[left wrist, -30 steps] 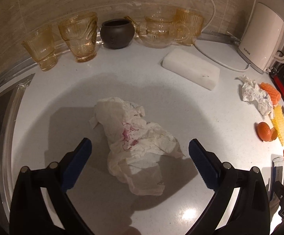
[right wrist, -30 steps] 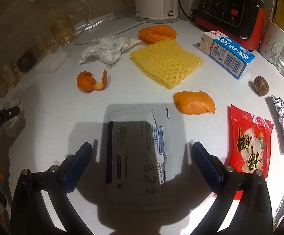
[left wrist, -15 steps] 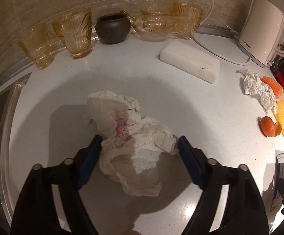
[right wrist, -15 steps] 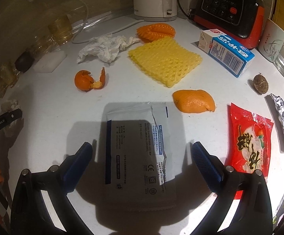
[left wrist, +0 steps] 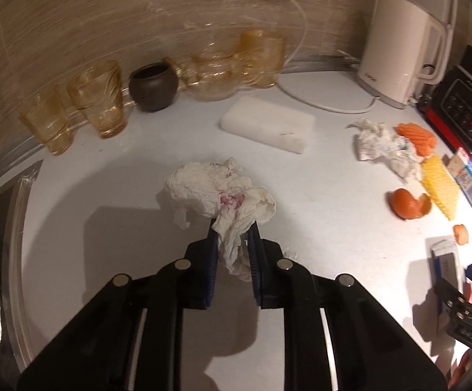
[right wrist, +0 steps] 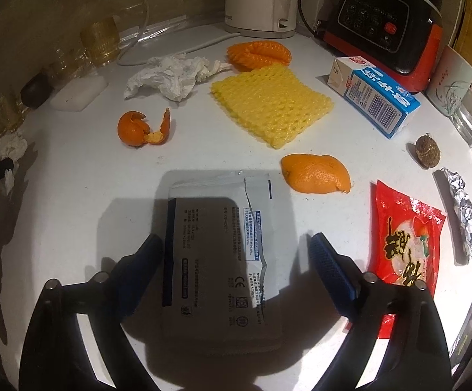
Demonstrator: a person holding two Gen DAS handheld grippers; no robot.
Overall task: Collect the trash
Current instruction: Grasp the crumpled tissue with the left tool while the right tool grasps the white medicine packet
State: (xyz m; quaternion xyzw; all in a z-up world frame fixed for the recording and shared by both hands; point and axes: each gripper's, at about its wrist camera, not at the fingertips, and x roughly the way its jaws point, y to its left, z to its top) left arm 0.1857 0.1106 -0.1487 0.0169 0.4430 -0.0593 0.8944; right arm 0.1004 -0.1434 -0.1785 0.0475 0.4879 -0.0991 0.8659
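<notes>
My left gripper (left wrist: 232, 231) is shut on a crumpled white tissue with a pink stain (left wrist: 216, 189), which sticks out beyond the fingertips just above the white counter. My right gripper (right wrist: 236, 244) is open, its blue fingers on either side of a flat white packet with blue print (right wrist: 219, 241) lying on the counter. Other trash lies around: a second crumpled tissue (right wrist: 171, 76), orange peels (right wrist: 141, 128) (right wrist: 315, 172), yellow foam net (right wrist: 271, 104), a red snack wrapper (right wrist: 405, 238) and a foil scrap (right wrist: 462, 205).
Amber glasses (left wrist: 96, 101), a dark pot (left wrist: 153, 88) and a glass teapot (left wrist: 216, 71) line the back wall. A white block (left wrist: 268, 123), a white kettle (left wrist: 402, 52), a black-red appliance (right wrist: 385, 22), a milk carton (right wrist: 372, 94) and a mug (right wrist: 451, 81) stand on the counter.
My left gripper has closed on the stained tissue and lifted and bunched it. My right gripper has closed in slightly around the white packet.
</notes>
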